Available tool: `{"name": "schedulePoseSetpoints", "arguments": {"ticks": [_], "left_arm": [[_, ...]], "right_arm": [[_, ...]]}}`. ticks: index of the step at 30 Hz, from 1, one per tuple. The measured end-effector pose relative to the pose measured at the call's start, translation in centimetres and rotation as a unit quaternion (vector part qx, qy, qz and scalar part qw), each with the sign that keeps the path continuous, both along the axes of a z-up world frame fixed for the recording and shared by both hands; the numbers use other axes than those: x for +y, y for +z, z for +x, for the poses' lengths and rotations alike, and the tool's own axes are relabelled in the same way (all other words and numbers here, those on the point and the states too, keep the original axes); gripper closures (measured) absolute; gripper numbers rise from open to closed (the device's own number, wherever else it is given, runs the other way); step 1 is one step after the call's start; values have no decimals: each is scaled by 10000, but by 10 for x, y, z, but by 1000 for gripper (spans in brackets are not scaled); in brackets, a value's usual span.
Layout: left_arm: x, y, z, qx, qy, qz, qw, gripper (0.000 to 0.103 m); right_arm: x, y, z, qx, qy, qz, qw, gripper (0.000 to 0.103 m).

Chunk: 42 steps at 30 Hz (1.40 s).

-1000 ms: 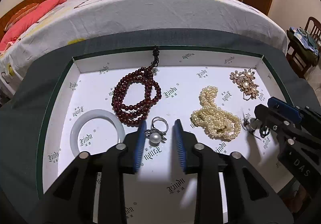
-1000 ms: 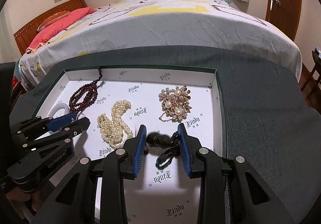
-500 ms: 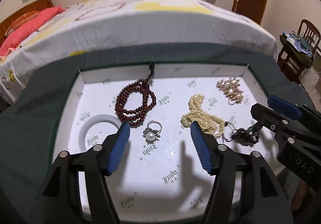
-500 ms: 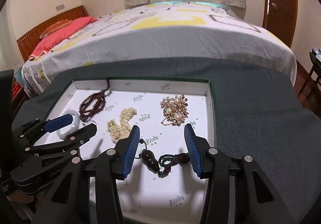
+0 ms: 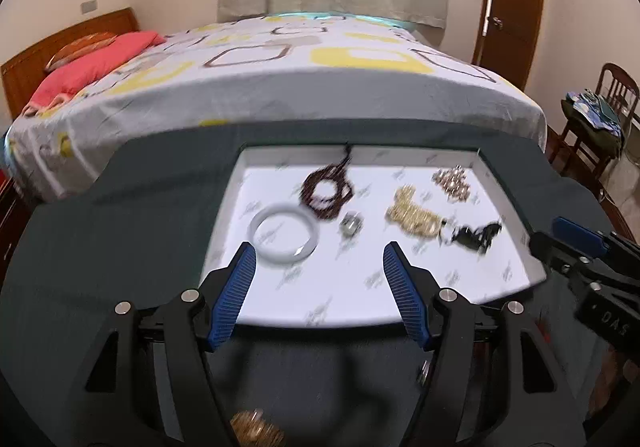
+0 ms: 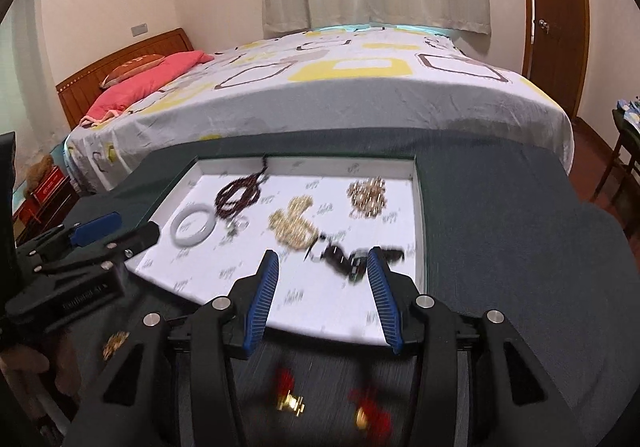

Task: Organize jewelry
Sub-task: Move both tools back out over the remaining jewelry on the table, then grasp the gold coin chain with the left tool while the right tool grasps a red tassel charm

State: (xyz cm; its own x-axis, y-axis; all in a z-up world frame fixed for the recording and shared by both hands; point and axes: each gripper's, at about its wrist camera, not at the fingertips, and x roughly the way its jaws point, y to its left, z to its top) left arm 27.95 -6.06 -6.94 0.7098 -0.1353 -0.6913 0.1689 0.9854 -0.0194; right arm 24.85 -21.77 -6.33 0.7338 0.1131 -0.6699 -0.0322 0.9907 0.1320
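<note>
Both grippers, left gripper (image 5: 316, 279) and right gripper (image 6: 322, 281), pulled back from tray (image 5: 516, 223), jaws just opened, empty; next pick: approach red pieces (image 6: 370, 409) below tray slowly

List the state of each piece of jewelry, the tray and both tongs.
Left tongs: open, empty.
Right tongs: open, empty.
White bangle: flat in tray.
Dark red beads: coiled in tray.
Pearl ring: in tray.
Pearl strand: heaped in tray.
Dark pendant: in tray.
Tray: open, lidless.
</note>
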Motion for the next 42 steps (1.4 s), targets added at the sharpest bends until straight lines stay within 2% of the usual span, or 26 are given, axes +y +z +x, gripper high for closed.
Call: {"name": "schedulePoseSetpoints", "arguments": {"ticks": [11,20,27,42], "left_arm": [[40,-21,-65,311,403,61,9987,38],[54,-37,-96,513,559,145,9970,38],[56,-52,-99,684,564,228,9958,38],[58,-75,-76,916,509,219,9943,39]], "right_arm": [[14,-19,-57,220,81,-95,9997,57],[17,-35,-87,427,141,-145,9989,57],[18,-46,-94,561,160,-124,9982,57],[18,-53,-87,648,181,-121,9977,57]]}}
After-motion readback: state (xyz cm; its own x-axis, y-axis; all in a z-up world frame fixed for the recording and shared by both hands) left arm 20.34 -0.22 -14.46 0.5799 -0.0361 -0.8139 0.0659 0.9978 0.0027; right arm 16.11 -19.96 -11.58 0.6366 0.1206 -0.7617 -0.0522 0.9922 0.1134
